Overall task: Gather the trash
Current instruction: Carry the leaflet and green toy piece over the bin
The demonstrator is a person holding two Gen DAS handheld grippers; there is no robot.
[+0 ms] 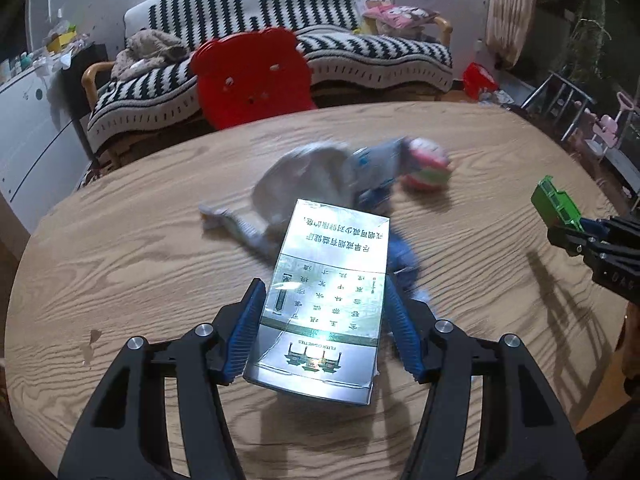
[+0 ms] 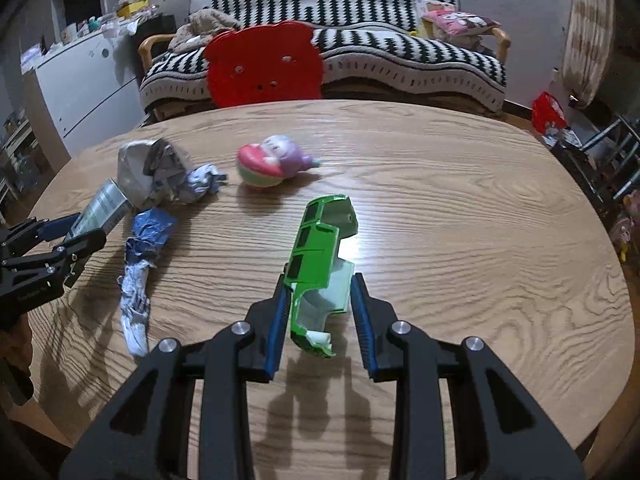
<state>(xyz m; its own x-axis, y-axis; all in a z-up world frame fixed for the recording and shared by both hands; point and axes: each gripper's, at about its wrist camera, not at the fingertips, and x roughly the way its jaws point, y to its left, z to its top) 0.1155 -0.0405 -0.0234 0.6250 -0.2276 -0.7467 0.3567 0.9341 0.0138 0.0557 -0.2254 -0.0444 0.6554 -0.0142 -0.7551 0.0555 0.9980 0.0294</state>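
The silver cigarette pack (image 1: 324, 300) looks like thin cardboard w/ glossy film: light, fairly stiff across its narrow sides but likely to crush if squeezed on the broad faces, and slick, so best taken by the two long edges near the lower half, which is where it's gripped now. The left hand-held gripper (image 1: 324, 320) stands about half open, blue pads pressed on both long edges of the pack, which looks lifted clear of the table (image 1: 120, 248) judging by the shadow under it. The green plastic toy shell (image 2: 320, 256), a broken car-body piece w/ window cutouts, is light, hollow, rigid and prob brittle at the jagged torn end; thin walls give little to bite on, so a hold across the lower body is the sensible spot. The right hand-held gripper (image 2: 322, 312) is narrower, closed around that lower part, left pad flat on the shell; right pad contact isn't clear, but the piece hangs between the fingers above the table. Still lying on the table: crumpled grey wrapper (image 2: 150, 172), blue-white crumpled paper strip (image 2: 140, 276), both soft, near weightless, grab anywhere mid-bulk. Pink-green squishy toy (image 2: 272, 162) sits beyond them; prob not trash.
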